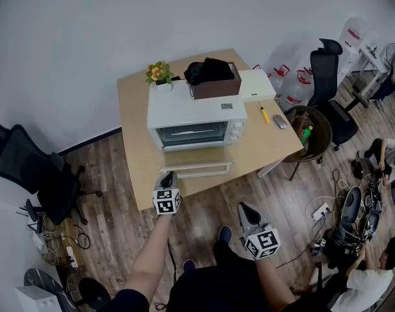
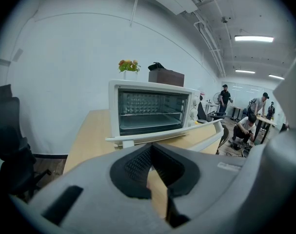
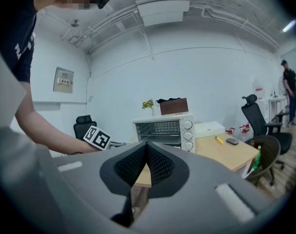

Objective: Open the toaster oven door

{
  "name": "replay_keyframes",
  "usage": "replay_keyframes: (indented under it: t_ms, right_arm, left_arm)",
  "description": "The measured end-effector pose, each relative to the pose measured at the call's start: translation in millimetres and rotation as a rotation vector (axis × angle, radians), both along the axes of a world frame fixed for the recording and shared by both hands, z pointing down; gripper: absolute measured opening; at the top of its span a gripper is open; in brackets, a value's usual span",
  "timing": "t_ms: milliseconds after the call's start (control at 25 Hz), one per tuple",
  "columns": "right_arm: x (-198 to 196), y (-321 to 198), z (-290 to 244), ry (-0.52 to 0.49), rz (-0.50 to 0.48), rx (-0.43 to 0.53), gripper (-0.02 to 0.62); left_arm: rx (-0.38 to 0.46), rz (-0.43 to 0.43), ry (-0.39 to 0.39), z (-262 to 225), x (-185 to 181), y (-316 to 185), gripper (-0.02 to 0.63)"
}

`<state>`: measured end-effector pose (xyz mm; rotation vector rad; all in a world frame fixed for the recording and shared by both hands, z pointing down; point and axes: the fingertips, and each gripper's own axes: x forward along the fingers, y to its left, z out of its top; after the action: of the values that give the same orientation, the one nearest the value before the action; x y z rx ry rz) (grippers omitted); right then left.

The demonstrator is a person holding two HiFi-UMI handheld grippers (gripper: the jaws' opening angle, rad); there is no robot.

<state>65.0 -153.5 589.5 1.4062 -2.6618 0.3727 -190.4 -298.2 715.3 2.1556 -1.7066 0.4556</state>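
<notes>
Find lowered toaster oven door (image 1: 200,168) mid-frame, long edge left-right, just above nearer left hand-held gripper (image 1: 169,175); right hand-held gripper (image 1: 244,208) lower right; both pinched together, empty.

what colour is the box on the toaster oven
The box is dark brown, clearest in the head view.

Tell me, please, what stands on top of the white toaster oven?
A small potted flower and a brown box stand on the toaster oven. A black cloth-like thing covers the box's opening, so its inside cannot be seen.
</notes>
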Motion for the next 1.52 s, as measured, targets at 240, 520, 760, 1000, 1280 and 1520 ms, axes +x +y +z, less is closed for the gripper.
replay_keyframes:
  t_ms: [240,520,760,1000,1280,1520]
  right_arm:
    - [0.8,1.6,1.6,0.012,0.003,0.008,0.011]
    - [4.2,1.2,2.5,0.037,0.005,0.011,0.011]
    - [4.7,0.7,-0.4,0.016,0.003,0.007,0.011]
    - [16.7,-1.0,1.8,0.009,0.024,0.003,0.011]
    - [17.6,-2.5,3.3,0.004,0.02,-0.005,0.011]
    - [17.2,-4.9,7.7,0.0,0.02,-0.014,0.011]
  left_arm:
    - [-0.032,0.008,0.006,16.5,2.5,8.3,-0.004]
    - [-0.09,0.001,0.028,41.3,4.9,16.5,-0.003]
    - [-0.122,-0.001,0.025,53.9,5.3,20.9,-0.003]
    - [-0.13,-0.008,0.013,60.4,5.7,22.9,-0.003]
    - [-0.135,-0.019,0.013,65.9,6.5,24.7,-0.003]
    - [-0.141,-0.02,0.021,71.5,6.5,26.3,-0.003]
